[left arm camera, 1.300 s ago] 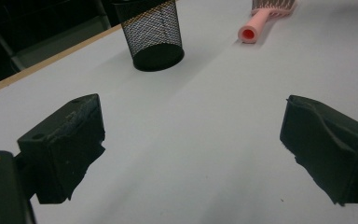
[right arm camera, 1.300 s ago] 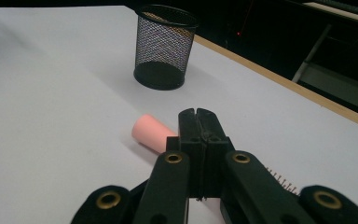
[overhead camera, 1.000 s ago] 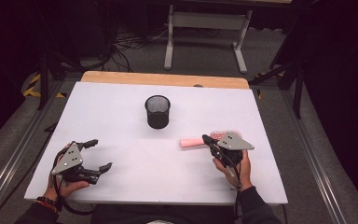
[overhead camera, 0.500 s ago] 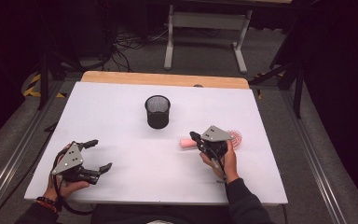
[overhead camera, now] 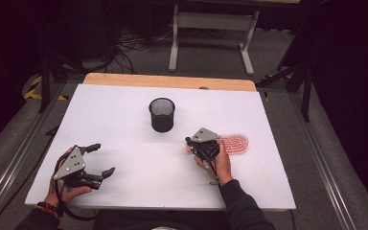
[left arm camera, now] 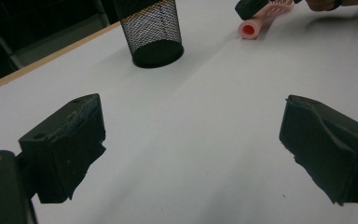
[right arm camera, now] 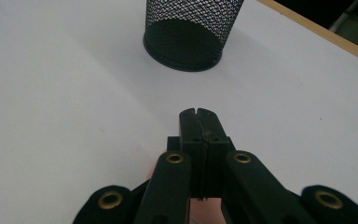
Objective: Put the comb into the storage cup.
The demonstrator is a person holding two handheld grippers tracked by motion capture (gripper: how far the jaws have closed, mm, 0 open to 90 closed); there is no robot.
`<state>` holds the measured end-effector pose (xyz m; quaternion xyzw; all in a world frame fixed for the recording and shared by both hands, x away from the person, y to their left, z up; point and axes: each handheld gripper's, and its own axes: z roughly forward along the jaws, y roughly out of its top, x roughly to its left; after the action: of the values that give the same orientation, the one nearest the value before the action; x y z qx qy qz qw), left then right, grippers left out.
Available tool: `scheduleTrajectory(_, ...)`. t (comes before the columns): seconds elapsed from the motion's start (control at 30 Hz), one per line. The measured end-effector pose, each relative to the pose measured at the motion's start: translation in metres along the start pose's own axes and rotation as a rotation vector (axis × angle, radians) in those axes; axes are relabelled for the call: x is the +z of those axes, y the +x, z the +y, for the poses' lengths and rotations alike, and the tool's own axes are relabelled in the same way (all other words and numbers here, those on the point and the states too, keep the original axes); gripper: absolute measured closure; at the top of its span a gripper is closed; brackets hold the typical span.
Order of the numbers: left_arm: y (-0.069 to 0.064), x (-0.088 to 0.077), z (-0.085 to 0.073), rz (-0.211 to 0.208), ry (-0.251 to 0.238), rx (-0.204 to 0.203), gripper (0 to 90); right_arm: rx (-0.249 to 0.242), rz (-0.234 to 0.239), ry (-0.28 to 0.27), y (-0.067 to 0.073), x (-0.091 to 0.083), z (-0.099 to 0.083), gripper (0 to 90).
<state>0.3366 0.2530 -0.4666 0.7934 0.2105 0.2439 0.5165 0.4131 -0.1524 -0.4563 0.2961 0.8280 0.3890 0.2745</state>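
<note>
High view shows the right gripper (overhead camera: 190,142) pressed together over the pink brush (overhead camera: 234,143) handle, seemingly gripping it for the mesh cup (overhead camera: 162,114) nearby, while the left gripper (overhead camera: 99,159) rests spread apart, idle.

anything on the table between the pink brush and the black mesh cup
Nothing visible. The pink brush lies right of the mesh cup, with bare white table between them. The right tongs sit over the brush's handle end, jaws together, pointing at the cup.
</note>
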Motion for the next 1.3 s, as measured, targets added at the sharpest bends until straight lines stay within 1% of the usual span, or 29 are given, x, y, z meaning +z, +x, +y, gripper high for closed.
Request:
scheduleTrajectory(0.13,0.000,0.001,0.000,-0.004,-0.001,0.000,7.6,-0.001,-0.009,0.007,-0.001,0.005,0.001,90.0)
scheduleTrajectory(0.3,-0.001,0.002,0.000,-0.010,0.001,-0.001,7.7,0.012,-0.017,0.020,-0.003,0.010,0.001,90.0)
scheduleTrajectory(0.53,-0.001,0.002,-0.001,-0.012,0.004,0.000,7.7,0.016,0.005,0.025,-0.004,0.010,0.000,90.0)
scheduleTrajectory(0.67,-0.001,0.002,-0.001,-0.012,0.009,0.002,7.7,0.018,0.027,0.039,-0.003,0.011,0.000,90.0)
scheduleTrajectory(0.77,0.000,0.002,-0.001,-0.009,0.009,0.001,7.7,-0.003,0.035,0.065,-0.001,0.013,0.000,90.0)
scheduleTrajectory(0.8,0.000,0.002,-0.001,-0.009,0.009,0.001,7.7,-0.003,0.035,0.065,-0.001,0.013,0.000,90.0)
scheduleTrajectory(0.83,0.000,0.002,-0.001,-0.008,0.010,0.002,7.7,-0.018,0.044,0.087,0.001,0.013,-0.001,90.0)
scheduleTrajectory(0.97,0.000,0.001,-0.001,-0.006,0.009,0.003,7.7,-0.022,0.045,0.091,0.002,0.011,-0.001,90.0)
scheduleTrajectory(1.07,0.000,0.002,-0.001,-0.007,0.010,0.001,7.7,-0.012,0.035,0.095,-0.001,0.011,-0.002,90.0)
scheduleTrajectory(1.1,0.000,0.002,-0.001,-0.008,0.011,0.001,7.7,-0.009,0.041,0.093,-0.002,0.011,-0.002,90.0)
scheduleTrajectory(1.17,0.000,0.003,-0.001,-0.011,0.012,-0.001,7.8,-0.021,0.035,0.093,-0.005,0.012,-0.001,90.0)
scheduleTrajectory(1.23,0.000,0.004,-0.002,-0.013,0.015,-0.004,7.8,-0.012,0.024,0.086,-0.008,0.012,-0.001,90.0)
scheduleTrajectory(1.3,0.000,0.004,-0.002,-0.014,0.017,-0.002,7.9,-0.008,0.026,0.082,-0.010,0.012,0.000,90.0)
